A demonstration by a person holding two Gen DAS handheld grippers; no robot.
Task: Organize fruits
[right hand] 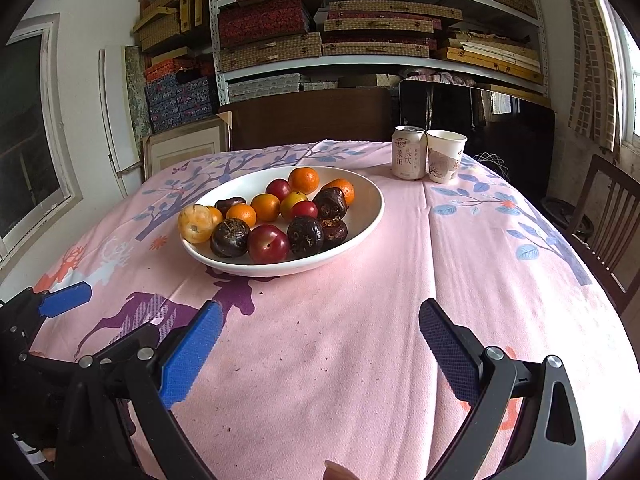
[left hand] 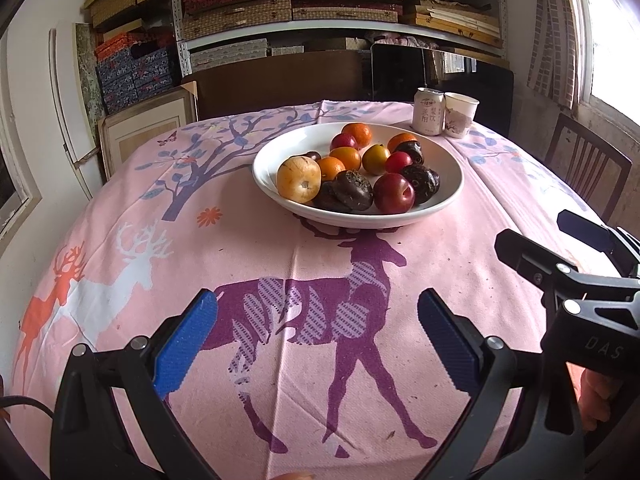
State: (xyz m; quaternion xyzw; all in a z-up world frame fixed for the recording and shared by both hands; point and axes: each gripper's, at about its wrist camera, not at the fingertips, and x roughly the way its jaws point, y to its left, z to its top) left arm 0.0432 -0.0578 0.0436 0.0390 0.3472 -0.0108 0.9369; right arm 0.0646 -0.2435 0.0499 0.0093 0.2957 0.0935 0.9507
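Observation:
A white bowl (left hand: 444, 196) (right hand: 360, 216) sits mid-table on the pink cloth, holding several fruits: oranges (left hand: 358, 134) (right hand: 304, 180), red plums (left hand: 394, 193) (right hand: 268, 244), dark water chestnuts (left hand: 354, 189) (right hand: 305, 236) and a pale yellow-orange fruit (left hand: 298, 179) (right hand: 195, 223). My left gripper (left hand: 318, 336) hovers open over the purple deer print, well short of the bowl, with nothing between its blue pads. My right gripper (right hand: 320, 344) is open too, near the front edge, to the right of the left one, also empty. The right gripper (left hand: 548, 236) shows at the right of the left wrist view.
A drink can (left hand: 429, 111) (right hand: 409, 153) and a paper cup (left hand: 460, 114) (right hand: 445, 156) stand at the table's far right. A wooden chair (right hand: 608, 216) is on the right, another chair back (left hand: 280, 80) behind the table. Shelves of boxes fill the wall.

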